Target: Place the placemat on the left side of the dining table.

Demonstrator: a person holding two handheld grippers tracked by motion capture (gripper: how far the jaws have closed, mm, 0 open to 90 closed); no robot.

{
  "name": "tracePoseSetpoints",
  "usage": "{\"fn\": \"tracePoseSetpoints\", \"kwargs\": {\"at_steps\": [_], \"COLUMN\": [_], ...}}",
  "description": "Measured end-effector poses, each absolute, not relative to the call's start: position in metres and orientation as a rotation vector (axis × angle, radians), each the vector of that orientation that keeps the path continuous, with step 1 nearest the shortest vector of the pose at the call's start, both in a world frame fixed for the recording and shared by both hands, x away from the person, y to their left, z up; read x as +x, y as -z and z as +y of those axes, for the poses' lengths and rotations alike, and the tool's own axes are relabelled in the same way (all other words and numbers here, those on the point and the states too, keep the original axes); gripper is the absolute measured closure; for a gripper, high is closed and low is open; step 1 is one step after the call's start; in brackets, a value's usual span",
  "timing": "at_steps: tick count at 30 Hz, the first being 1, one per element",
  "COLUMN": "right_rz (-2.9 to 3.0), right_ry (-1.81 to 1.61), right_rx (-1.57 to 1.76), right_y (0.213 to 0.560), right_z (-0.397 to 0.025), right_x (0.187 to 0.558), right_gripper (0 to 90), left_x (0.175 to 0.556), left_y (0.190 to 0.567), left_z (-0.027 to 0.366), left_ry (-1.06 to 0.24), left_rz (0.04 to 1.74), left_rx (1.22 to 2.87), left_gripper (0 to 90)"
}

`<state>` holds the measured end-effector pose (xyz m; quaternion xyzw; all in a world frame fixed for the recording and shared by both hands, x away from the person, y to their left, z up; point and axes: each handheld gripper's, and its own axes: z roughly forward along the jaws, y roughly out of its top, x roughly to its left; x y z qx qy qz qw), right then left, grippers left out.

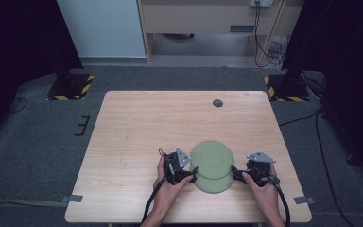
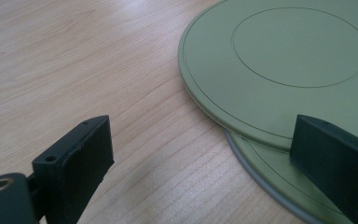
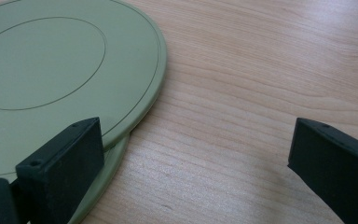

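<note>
Two flat, round, olive-green plates lie overlapping at the near middle of the wooden table [image 1: 137,127]. The upper plate [image 1: 211,158] sits a little farther back than the lower plate [image 1: 212,185]. My left gripper [image 1: 191,173] is at their left rim and my right gripper [image 1: 235,173] at their right rim. In the left gripper view the gripper [image 2: 200,154] is open, its right jaw in front of the upper plate [image 2: 284,56] and lower plate [image 2: 279,186]. In the right gripper view the gripper [image 3: 196,158] is open, its left jaw in front of the upper plate [image 3: 51,70] and lower plate [image 3: 109,170].
A small dark round disc [image 1: 218,102] is set in the table near its far edge. Black stands with striped bases [image 1: 68,87] rise at the far left and far right corners. Grey carpet surrounds the table.
</note>
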<state>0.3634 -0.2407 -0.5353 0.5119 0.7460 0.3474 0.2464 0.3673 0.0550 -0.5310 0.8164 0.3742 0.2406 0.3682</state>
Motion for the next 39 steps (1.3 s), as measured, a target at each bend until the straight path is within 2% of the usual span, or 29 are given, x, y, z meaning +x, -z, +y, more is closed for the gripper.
{"fn": "tracePoseSetpoints", "kwargs": {"at_steps": [9,13,22,30,39], "right_rz": [2.030,2.035,2.033,2.042,2.092], "right_ry": [-0.943,-0.944,-0.967,-0.964,-0.993], "right_rx": [1.393,1.389,1.396,1.371,1.333], "right_y": [0.535,0.535,0.530,0.529,0.529], "right_z": [-0.240,-0.240,-0.249,-0.249,-0.245], "right_x": [0.365,0.364,0.358,0.356,0.354], "right_gripper": [3.6,4.2,5.3,8.5,12.3], "left_x": [0.375,0.376,0.394,0.414,0.426], "left_y": [0.527,0.525,0.500,0.496,0.495], "left_z": [0.054,0.056,0.056,0.048,0.039], "left_ry": [-0.590,-0.575,-0.558,-0.449,-0.405], "left_rz": [0.953,0.951,0.925,0.913,0.911], "left_rx": [2.116,2.110,2.122,2.195,2.220], "left_gripper": [3.3,5.4,4.5,3.7,5.1]}}
